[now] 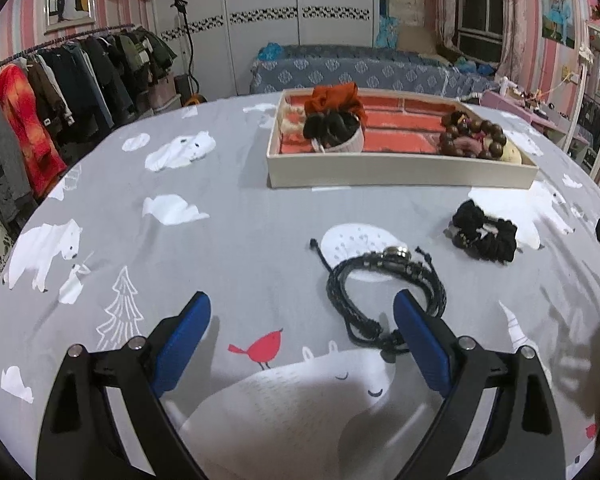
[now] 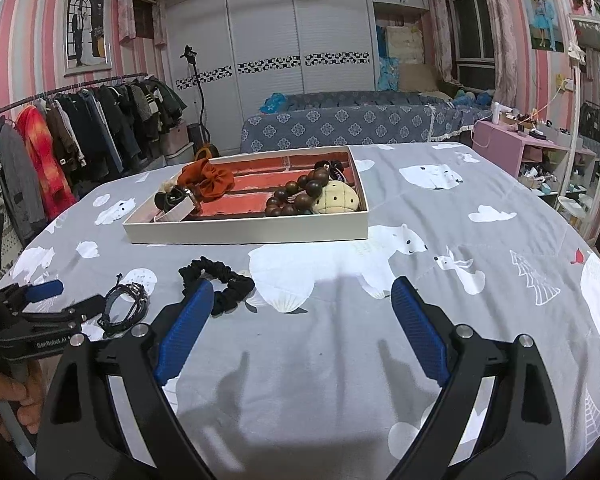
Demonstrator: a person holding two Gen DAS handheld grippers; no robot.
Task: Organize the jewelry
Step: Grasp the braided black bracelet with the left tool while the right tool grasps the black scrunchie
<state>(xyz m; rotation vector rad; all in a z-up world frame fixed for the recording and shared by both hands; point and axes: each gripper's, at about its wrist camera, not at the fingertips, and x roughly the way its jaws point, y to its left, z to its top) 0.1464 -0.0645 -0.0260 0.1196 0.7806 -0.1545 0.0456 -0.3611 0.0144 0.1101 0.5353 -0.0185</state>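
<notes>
Right wrist: grey bear-print sheet [image 2: 320, 360], pink striped walls [image 2: 24, 40]; both tools [image 2: 302, 304] [image 1: 302, 312] released, empty.

Bare grey bedsheet [image 2: 324, 360] lies open between the blue fingers [image 2: 186, 332] of the right hand-held gripper [image 2: 302, 330] and on toward 12 o'clock, up to the front wall of the white tray [image 2: 244, 236]. At its 10 o'clock the black scrunchie [image 2: 220, 284] lies just beside the left fingertip. From 1 to 3 o'clock the sheet is free. In the left wrist view, the left hand-held gripper [image 1: 302, 334] has clear sheet from 9 to 12 o'clock; the black cord bracelet [image 1: 384, 292] crowds its right finger at 1 o'clock.
</notes>
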